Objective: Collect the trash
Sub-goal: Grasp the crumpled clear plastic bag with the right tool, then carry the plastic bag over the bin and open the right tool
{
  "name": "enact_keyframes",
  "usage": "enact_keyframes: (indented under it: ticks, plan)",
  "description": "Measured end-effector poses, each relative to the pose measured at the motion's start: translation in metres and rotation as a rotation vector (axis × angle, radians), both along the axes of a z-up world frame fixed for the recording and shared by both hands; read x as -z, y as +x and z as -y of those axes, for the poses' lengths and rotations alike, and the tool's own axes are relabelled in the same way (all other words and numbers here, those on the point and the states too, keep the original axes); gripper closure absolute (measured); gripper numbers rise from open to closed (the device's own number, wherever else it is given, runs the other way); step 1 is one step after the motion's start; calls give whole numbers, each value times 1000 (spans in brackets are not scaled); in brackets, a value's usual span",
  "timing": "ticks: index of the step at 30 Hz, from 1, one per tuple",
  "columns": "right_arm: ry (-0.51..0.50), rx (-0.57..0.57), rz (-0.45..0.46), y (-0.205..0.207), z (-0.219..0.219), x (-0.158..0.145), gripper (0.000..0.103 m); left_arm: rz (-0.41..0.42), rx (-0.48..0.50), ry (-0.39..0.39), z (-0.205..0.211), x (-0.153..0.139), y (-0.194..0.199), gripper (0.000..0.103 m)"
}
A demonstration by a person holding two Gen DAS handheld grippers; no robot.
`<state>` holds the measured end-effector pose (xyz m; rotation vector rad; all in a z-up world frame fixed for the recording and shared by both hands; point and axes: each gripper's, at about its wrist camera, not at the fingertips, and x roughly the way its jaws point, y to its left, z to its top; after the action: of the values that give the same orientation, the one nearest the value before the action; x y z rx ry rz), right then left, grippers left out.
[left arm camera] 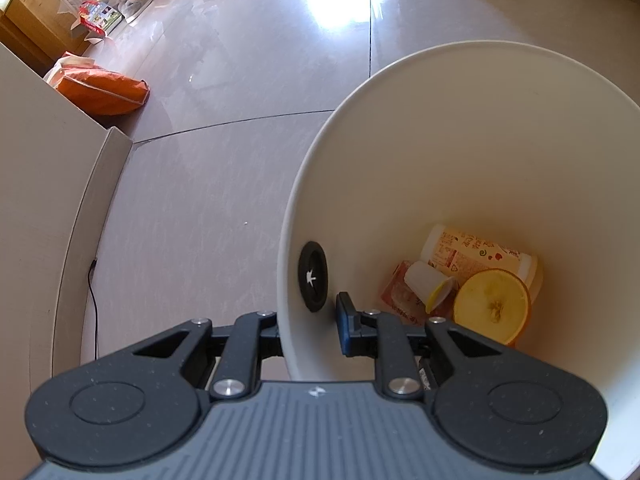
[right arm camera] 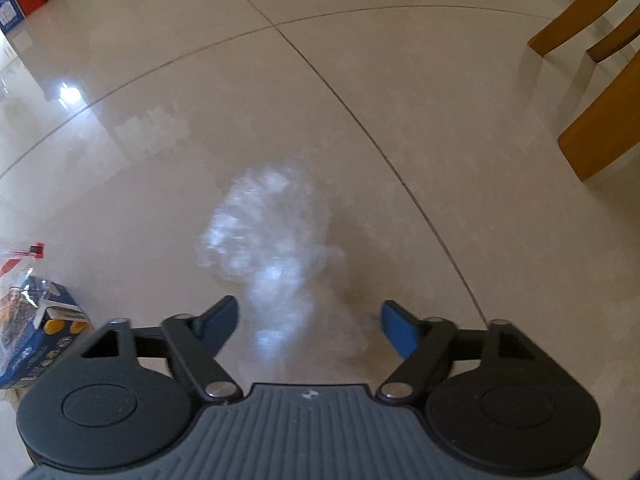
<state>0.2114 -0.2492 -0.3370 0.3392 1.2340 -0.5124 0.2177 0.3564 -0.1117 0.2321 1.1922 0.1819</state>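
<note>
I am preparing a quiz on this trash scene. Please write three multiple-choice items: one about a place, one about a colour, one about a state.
1. Where is the orange slice?
A. on the floor
B. in the bin
C. on a chair

2. What colour is the bin?
A. white
B. green
C. black

3. How is the right gripper?
A. shut on a box
B. shut on nothing
C. open over clear plastic

Key: 1 B, the slice lies at the bin's bottom beside a bottle. 2 A, its wall is white. 3 C, its fingers stand apart with the crumpled plastic between them on the floor, unpressed.
</note>
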Motion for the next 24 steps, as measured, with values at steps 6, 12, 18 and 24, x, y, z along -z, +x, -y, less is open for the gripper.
enact_keyframes:
  ticks: [6,12,18,24]
  plan:
    - [36,27,-13,-9,4,-6,44,-3,-9,-3,0,0,1,83]
    - [101,-21,34,-30,-13,-32,45,-3,-14,-3,0,0,1,83]
    - [181,-188,59,-50,-63,-70,45,-5,-22,-2,1,0,1,83]
    - [217,-419,100,-53,-126,-125,45,-3,-19,8,3,1,1,84]
